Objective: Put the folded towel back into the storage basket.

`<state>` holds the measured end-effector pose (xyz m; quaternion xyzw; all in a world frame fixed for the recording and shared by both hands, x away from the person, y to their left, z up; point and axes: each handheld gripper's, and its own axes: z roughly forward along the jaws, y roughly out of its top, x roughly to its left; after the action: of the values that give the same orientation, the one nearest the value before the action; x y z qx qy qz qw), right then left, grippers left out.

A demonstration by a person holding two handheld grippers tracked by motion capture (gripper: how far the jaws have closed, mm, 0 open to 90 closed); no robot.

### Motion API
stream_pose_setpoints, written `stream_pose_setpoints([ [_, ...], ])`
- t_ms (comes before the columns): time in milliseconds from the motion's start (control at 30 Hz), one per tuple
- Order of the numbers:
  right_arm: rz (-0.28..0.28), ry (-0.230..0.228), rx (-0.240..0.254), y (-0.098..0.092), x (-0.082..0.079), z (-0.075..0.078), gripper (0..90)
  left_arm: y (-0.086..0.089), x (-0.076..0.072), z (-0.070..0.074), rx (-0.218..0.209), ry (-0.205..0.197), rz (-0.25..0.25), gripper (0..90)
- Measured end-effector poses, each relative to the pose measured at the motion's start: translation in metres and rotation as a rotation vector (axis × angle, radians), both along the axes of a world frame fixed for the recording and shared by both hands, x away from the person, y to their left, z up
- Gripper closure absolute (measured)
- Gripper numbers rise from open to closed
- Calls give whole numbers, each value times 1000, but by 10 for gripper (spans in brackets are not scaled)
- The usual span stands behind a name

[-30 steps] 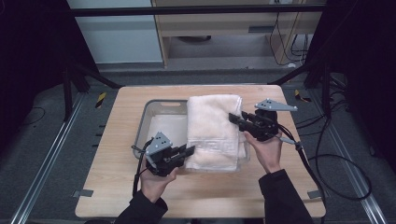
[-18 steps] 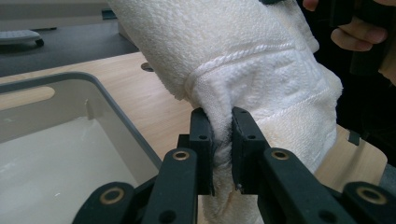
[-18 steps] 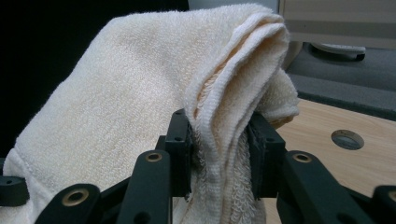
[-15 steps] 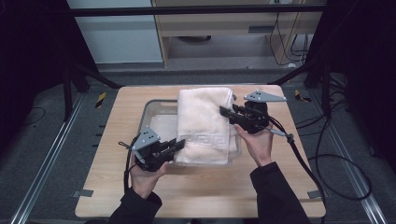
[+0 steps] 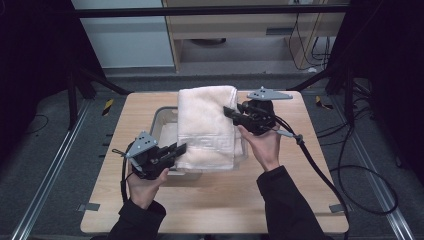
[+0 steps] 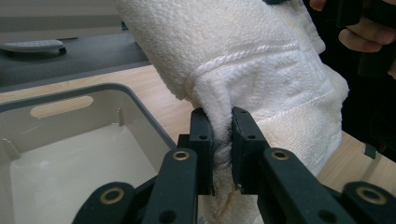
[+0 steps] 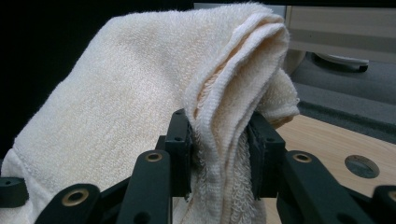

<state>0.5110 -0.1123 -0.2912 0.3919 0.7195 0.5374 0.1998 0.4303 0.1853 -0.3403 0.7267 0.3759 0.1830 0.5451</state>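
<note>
Jaws of both grippers, left gripper (image 5: 176, 150) and right gripper (image 5: 231, 113), clamp the towel (image 5: 208, 125).

The left gripper (image 5: 176, 150) and the right gripper (image 5: 231, 112) are each held clamped on cloth pinched between the jaws.

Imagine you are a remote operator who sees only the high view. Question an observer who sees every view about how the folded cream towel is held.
Operator: Is the left gripper really gripping it?
Observer: Yes. The left gripper has its jaws shut on a pinched fold of the folded cream terry towel.
Operator: And the right gripper?
Observer: The right gripper clamps several stacked layers at the towel's edge.
Operator: What is inside the grey plastic tub?
Observer: The grey plastic tub has a bare pale floor in the left gripper view.
</note>
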Motion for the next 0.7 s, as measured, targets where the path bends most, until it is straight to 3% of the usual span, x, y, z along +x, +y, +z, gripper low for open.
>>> stream_pose_setpoints([
  [700, 17, -6, -3, 48, 21, 4, 659, 39, 11, 7, 31, -2, 82, 801],
])
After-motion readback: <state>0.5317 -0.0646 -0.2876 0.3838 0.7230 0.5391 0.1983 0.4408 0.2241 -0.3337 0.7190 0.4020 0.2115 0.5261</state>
